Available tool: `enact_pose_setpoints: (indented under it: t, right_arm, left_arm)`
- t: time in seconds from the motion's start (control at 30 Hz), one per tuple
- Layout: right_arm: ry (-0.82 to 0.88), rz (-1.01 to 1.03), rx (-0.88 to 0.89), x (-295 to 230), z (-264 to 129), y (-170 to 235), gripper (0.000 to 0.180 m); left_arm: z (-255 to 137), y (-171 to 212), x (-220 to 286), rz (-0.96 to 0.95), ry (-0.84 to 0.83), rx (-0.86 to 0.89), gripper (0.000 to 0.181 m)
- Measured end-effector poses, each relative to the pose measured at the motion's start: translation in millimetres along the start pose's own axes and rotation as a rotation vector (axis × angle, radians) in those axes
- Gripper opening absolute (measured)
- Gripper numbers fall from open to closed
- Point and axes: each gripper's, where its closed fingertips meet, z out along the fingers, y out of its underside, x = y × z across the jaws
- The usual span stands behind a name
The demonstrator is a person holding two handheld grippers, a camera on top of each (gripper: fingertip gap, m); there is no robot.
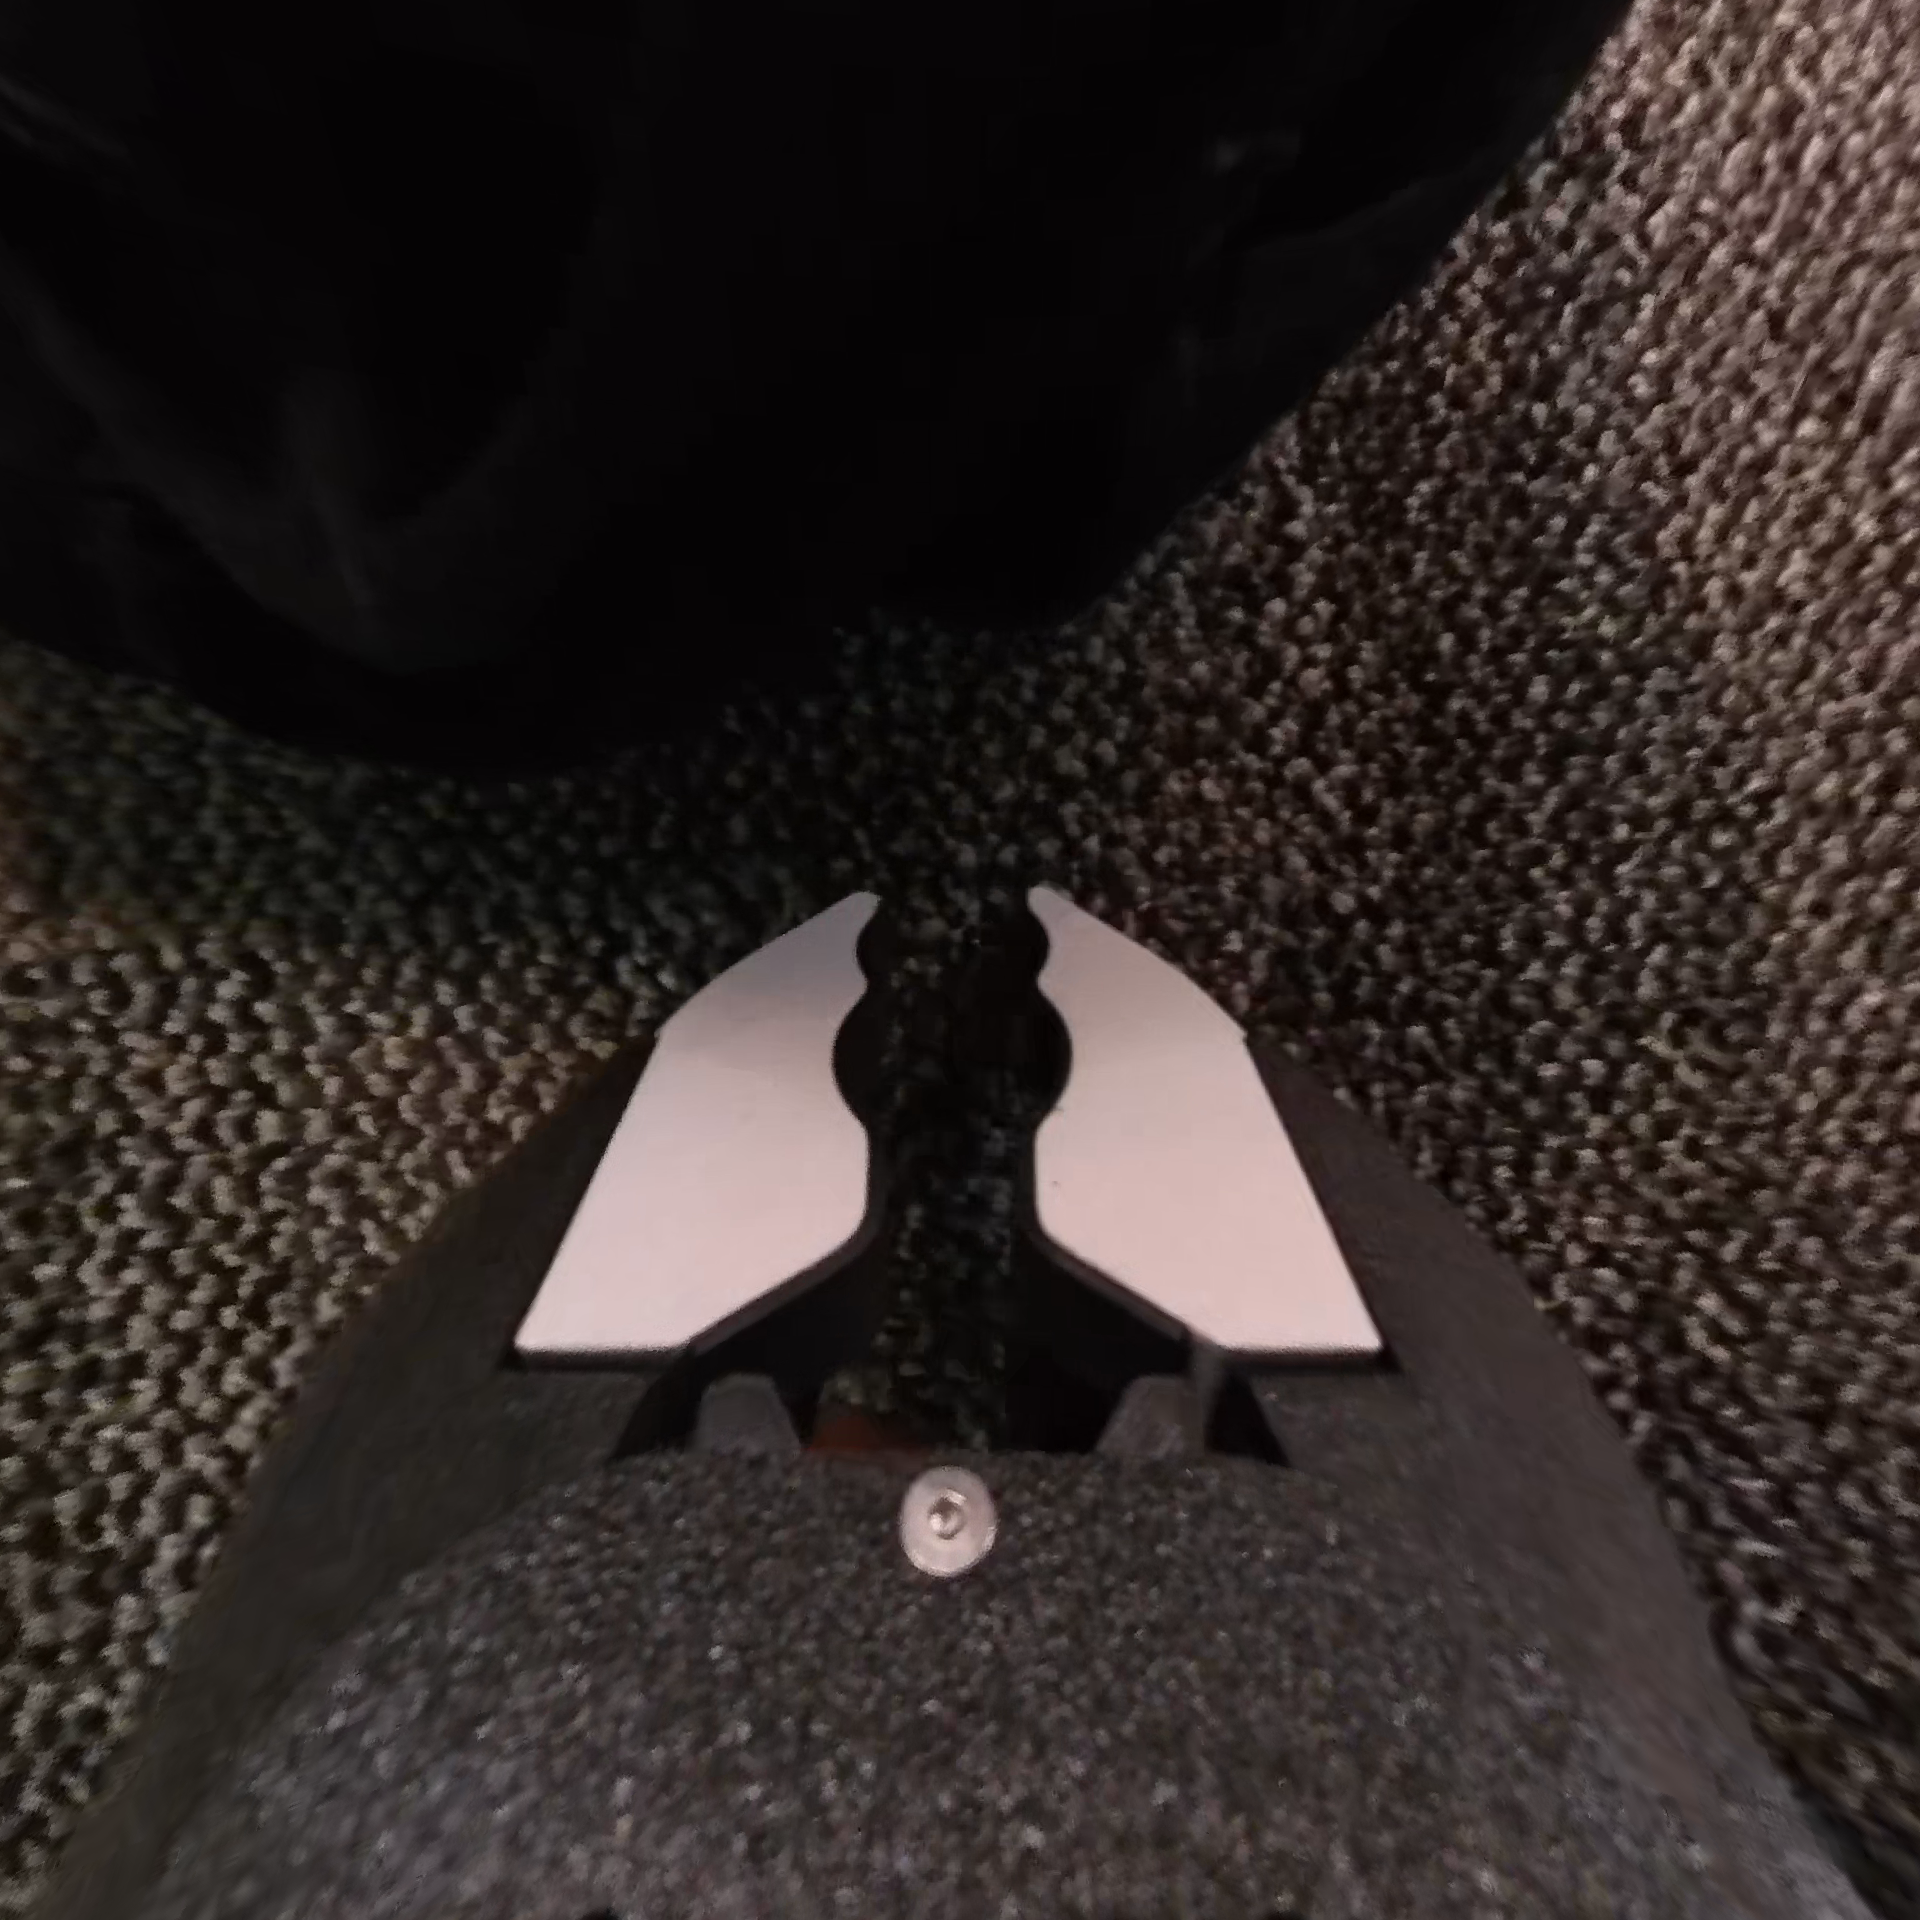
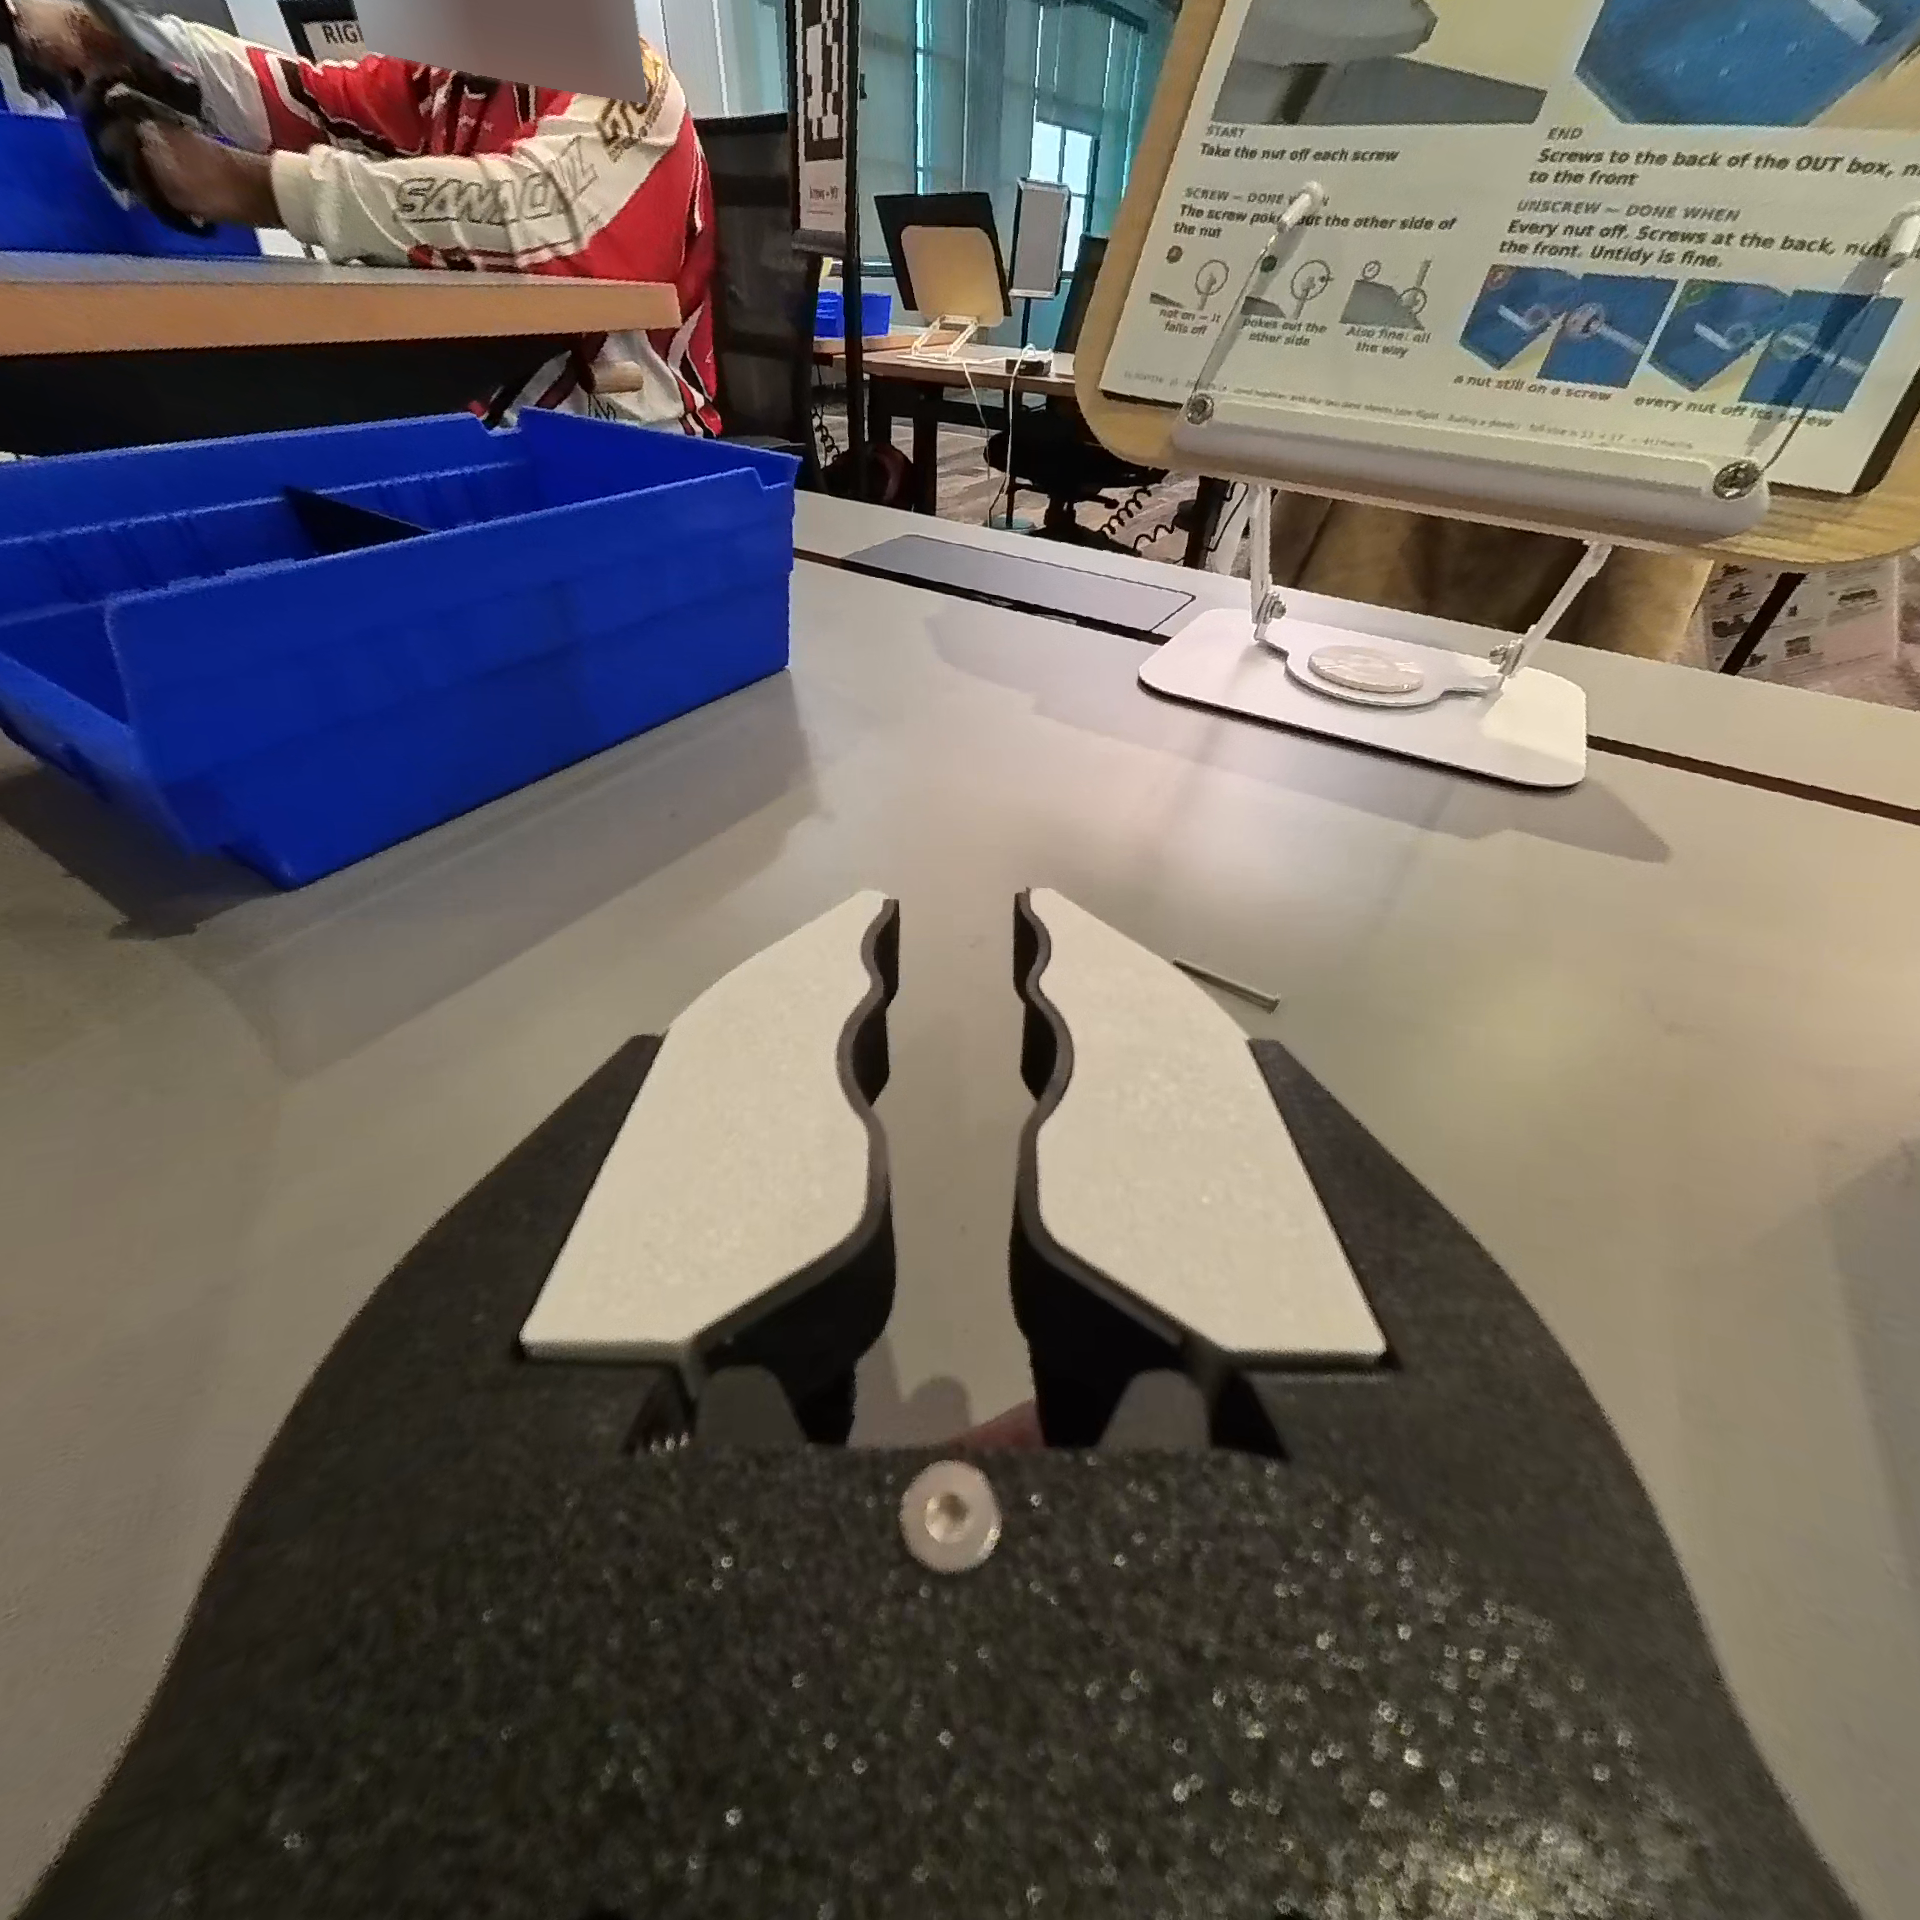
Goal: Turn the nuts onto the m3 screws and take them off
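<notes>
With both tongs parted and empty, the left tongs (image 1: 954, 914) over carpet (image 1: 1455, 727), the right tongs (image 2: 956, 914) risk nudging the loose screw (image 2: 1226, 983) toward the table (image 2: 1351, 1143) edge

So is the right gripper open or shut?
Open: the right gripper shows bare grey table between its fingers and holds nothing.
</notes>
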Motion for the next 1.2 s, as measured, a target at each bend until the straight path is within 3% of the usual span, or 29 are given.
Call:
enact_pose_setpoints:
  t: [0.2,0.9,1.2]
  right_arm:
    - [-0.004,0.0,-0.011,0,1,1,0.019]
    - [-0.019,-0.01,-0.013,-3,2,1,0.017]
    - [-0.033,-0.009,-0.005,-5,1,0,0.015]
  left_arm:
    - [0,0,1,0.077,0.002,0.003,0.018]
    - [-8,8,-3,0.049,0.012,-0.037,0.0]
    - [-90,28,-8,-0.025,0.002,0.082,0.0]
